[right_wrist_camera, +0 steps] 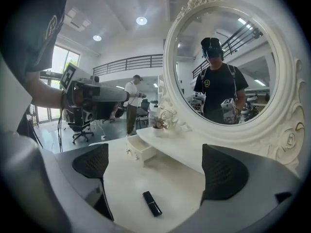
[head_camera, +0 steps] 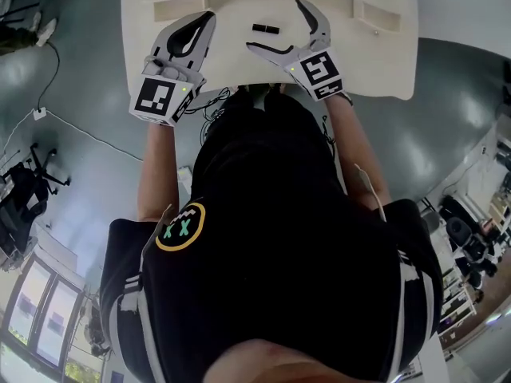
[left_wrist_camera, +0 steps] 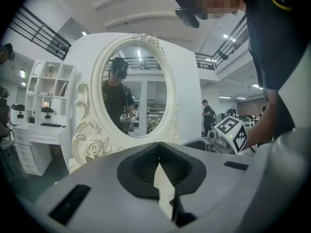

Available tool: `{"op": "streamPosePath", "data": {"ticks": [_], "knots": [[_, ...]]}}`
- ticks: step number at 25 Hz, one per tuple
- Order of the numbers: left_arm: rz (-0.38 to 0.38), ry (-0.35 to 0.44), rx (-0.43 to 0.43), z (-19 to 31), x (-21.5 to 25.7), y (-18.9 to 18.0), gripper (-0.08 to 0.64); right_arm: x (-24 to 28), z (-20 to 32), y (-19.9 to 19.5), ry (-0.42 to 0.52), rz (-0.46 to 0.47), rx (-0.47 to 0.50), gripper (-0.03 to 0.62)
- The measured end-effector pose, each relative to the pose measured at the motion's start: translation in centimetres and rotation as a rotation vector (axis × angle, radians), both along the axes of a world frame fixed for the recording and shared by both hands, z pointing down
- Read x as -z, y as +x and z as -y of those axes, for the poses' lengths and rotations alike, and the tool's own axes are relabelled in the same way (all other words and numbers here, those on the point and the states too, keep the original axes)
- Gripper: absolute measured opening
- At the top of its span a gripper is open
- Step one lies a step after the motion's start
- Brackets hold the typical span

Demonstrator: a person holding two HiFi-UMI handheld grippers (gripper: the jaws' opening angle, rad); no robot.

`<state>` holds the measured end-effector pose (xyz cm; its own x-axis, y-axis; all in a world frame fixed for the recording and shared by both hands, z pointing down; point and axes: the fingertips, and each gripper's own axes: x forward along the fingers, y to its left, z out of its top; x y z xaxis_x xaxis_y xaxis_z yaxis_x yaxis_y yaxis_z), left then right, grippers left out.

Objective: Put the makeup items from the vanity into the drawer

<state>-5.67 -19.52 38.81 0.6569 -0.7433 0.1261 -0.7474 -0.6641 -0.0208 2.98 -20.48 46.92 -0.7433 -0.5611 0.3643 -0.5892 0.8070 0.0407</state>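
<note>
Lipstick (right_wrist_camera: 152, 203) on vanity (right_wrist_camera: 126, 188) shows only in head, right gripper views; right claw (right_wrist_camera: 156, 166) wide, empty; left claw (left_wrist_camera: 158, 147) closed, empty.

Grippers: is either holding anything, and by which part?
Nothing. The left gripper is shut and empty; the right gripper is open, the black makeup tube lying untouched on the vanity.

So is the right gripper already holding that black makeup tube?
No, the right gripper's jaws stand wide apart with nothing between them, and the black makeup tube lies untouched on the vanity top.
</note>
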Motion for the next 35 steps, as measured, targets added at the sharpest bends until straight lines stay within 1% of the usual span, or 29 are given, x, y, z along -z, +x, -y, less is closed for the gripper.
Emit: {"op": "streamPosePath", "data": {"ticks": [3, 8, 17, 21, 25, 29, 35], "knots": [[0.007, 0.002, 0.012, 0.1, 0.1, 0.0, 0.02, -1.1, 0.2, -0.1, -0.007, -0.034, 0.03, 0.598], [0.012, 0.001, 0.024, 0.1, 0.1, 0.0, 0.021, -5.3, 0.0, -0.6, -0.042, -0.121, 0.126, 0.598], [0.02, -0.004, 0.045, 0.1, 0.0, 0.0, 0.02, -12.7, 0.5, -0.9, -0.119, -0.198, 0.236, 0.598], [0.025, -0.008, 0.052, 0.1, 0.1, -0.2, 0.021, -15.8, 0.7, -0.7, -0.17, -0.241, 0.254, 0.598], [0.029, -0.011, 0.063, 0.1, 0.0, -0.6, 0.02, -17.8, 0.7, -0.5, -0.202, -0.276, 0.263, 0.598], [0.029, -0.012, 0.068, 0.2, 0.0, -0.8, 0.021, -18.5, 0.9, -0.2, -0.199, -0.316, 0.27, 0.598], [0.025, -0.011, 0.062, 0.6, 0.1, -0.6, 0.021, -18.5, 1.0, -0.4, -0.2, -0.326, 0.276, 0.598]]}}
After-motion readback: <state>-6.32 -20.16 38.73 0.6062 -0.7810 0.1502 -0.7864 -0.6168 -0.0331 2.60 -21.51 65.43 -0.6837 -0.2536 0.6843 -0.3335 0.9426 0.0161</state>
